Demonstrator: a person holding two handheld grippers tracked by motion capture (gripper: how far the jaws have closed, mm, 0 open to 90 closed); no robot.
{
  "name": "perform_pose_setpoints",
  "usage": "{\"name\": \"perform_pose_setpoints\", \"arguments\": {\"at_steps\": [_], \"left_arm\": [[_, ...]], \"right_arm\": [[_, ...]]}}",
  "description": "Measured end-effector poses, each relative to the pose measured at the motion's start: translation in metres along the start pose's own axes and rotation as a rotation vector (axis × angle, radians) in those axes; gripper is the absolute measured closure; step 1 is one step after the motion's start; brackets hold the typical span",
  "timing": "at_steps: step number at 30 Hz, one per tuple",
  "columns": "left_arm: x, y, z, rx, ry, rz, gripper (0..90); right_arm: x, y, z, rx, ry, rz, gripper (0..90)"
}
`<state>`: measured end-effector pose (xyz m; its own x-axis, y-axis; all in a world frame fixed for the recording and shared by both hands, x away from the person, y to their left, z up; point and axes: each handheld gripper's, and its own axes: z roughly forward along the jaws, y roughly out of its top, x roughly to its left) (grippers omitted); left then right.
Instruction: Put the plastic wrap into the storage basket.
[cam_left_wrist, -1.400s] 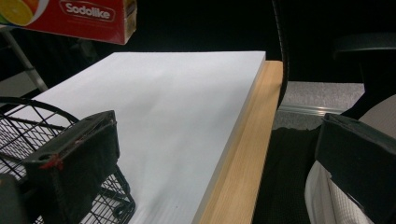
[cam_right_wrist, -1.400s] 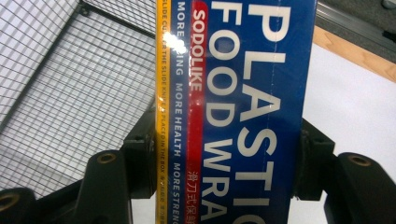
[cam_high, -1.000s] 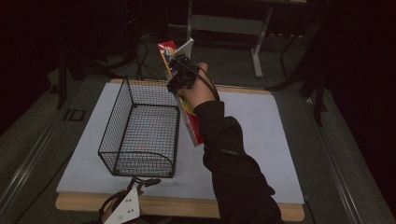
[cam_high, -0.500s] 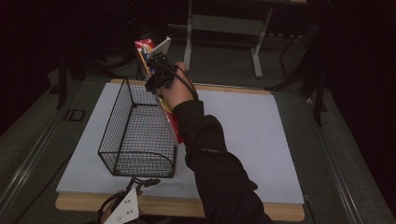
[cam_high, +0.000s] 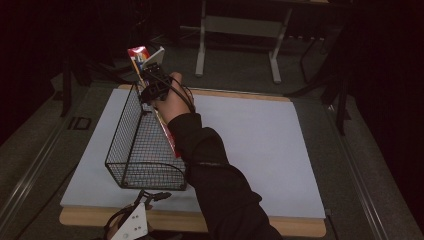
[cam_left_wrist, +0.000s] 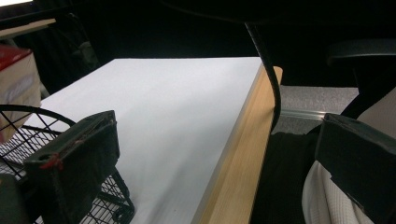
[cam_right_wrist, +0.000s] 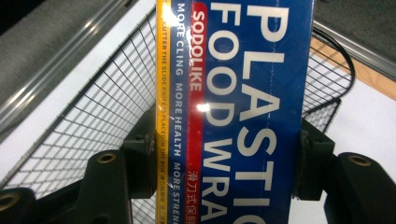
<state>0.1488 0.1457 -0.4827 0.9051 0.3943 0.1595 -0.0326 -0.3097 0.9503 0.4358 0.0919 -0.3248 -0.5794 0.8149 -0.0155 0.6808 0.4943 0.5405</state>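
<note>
Right gripper (cam_high: 156, 86), pinching the long plastic wrap box (cam_right_wrist: 243, 112), has swung left to above the far end of the wire basket (cam_high: 131, 131), likely for lowering in; left gripper (cam_high: 131, 226) rests spread, near edge.

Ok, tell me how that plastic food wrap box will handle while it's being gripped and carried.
The plastic food wrap box probably stays stiff: its printed faces look flat between the right gripper pads. The glare on it suggests a glossy, possibly slippery surface. Long and held partway along its length above the wire basket, it may tend to pivot in the grip.
</note>
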Motion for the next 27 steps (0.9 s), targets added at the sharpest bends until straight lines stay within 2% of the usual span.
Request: {"name": "perform_pose_setpoints", "arguments": {"at_steps": [4, 10, 13, 15, 17, 21, 27], "left_arm": [[0.000, 0.000, 0.000, 0.001, 0.000, -0.001, 0.1], [0.000, -0.001, 0.000, 0.001, -0.004, -0.002, 0.1], [0.000, -0.001, 0.000, 0.001, -0.006, -0.002, 0.1], [0.000, -0.001, 0.000, 0.001, -0.008, -0.003, 0.1], [0.000, -0.001, 0.001, 0.003, -0.008, -0.001, 0.1], [0.000, -0.001, 0.001, 0.006, -0.011, -0.002, 0.2], [0.000, -0.001, 0.001, 0.007, -0.010, -0.002, 0.1]], "right_arm": [[0.007, -0.001, 0.004, -0.015, 0.016, 0.009, 39.4], [0.018, -0.006, 0.015, -0.009, 0.033, -0.011, 39.3], [0.019, -0.012, 0.021, -0.008, 0.040, -0.017, 39.3], [0.018, -0.017, 0.025, -0.013, 0.050, -0.002, 39.3], [0.018, -0.021, 0.030, -0.009, 0.058, -0.013, 39.3], [0.019, -0.028, 0.040, 0.014, 0.051, -0.009, 39.3], [0.019, -0.035, 0.048, 0.028, 0.075, 0.004, 39.2]]}}
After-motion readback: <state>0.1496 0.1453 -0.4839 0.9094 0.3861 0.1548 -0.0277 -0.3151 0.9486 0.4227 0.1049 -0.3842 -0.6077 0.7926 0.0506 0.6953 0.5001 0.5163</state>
